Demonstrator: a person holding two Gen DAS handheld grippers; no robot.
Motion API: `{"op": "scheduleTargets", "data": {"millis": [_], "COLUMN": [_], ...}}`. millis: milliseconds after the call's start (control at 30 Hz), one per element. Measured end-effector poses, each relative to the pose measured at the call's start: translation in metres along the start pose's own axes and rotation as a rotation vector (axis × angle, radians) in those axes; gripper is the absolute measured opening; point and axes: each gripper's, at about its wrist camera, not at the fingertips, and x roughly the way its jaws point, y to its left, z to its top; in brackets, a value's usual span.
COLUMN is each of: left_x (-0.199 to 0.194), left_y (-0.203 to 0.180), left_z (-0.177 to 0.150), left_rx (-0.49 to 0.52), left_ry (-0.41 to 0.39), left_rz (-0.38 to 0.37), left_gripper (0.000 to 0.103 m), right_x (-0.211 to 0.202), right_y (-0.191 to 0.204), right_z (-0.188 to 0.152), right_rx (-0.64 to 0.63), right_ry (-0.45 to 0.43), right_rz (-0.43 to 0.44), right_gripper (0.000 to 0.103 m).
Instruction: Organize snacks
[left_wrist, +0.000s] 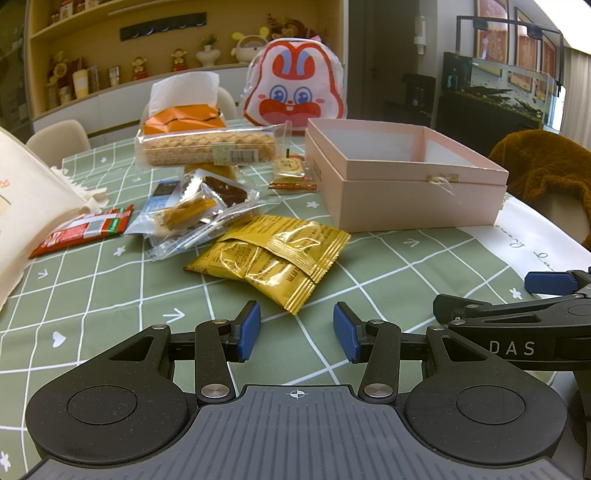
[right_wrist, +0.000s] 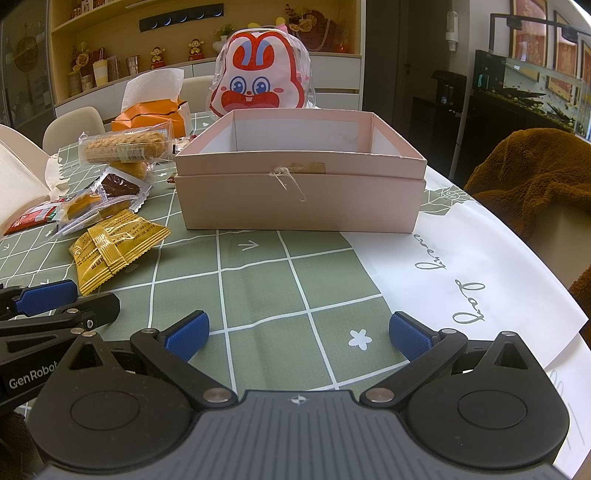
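Note:
A pile of snacks lies on the green checked tablecloth (left_wrist: 110, 306): yellow foil packets (left_wrist: 273, 254) (right_wrist: 110, 247), clear-wrapped snacks (left_wrist: 199, 210), a red packet (left_wrist: 85, 230), a long biscuit pack (left_wrist: 207, 147) and a small cookie packet (left_wrist: 291, 173). An open, empty pink box (left_wrist: 406, 177) (right_wrist: 299, 177) stands to their right. My left gripper (left_wrist: 296, 328) is open and empty, just short of the yellow packets. My right gripper (right_wrist: 298, 334) is open and empty, in front of the pink box.
An orange tissue box (left_wrist: 184, 116) and a rabbit-face bag (left_wrist: 295, 85) stand behind the snacks. A cream cloth bag (left_wrist: 26, 199) lies at the left. A brown fleece (right_wrist: 535, 181) hangs over a chair at the right. The table's white edge (right_wrist: 480, 266) curves at the right.

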Motion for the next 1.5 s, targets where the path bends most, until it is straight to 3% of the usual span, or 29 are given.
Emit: {"op": "scheduleTargets", "data": {"millis": [867, 1000, 1100, 1267, 1400, 1500], "left_x": [0.008, 0.006, 0.006, 0.001, 0.006, 0.029], "left_y": [0.000, 0.005, 0.022, 0.066, 0.119, 0.169], "left_z": [-0.001, 0.001, 0.013, 0.045, 0.080, 0.097], "left_rx": [0.013, 0.012, 0.015, 0.001, 0.005, -0.064], "left_ry": [-0.001, 0.013, 0.061, 0.078, 0.045, 0.046], "left_rz": [0.010, -0.040, -0.135, -0.180, -0.124, -0.043], "left_gripper": [0.050, 0.049, 0.049, 0.049, 0.049, 0.048], "right_x": [0.000, -0.002, 0.003, 0.000, 0.003, 0.007], "right_y": [-0.001, -0.001, 0.000, 0.007, 0.010, 0.011], "right_z": [0.001, -0.001, 0.011, 0.014, 0.020, 0.028], "right_rx": [0.000, -0.008, -0.019, 0.039, 0.069, 0.082], "right_ry": [0.000, 0.004, 0.081, 0.150, 0.199, 0.250], "right_rz": [0.000, 0.010, 0.028, -0.044, -0.075, -0.093], "right_gripper": [0.103, 0.103, 0.103, 0.103, 0.103, 0.103]}}
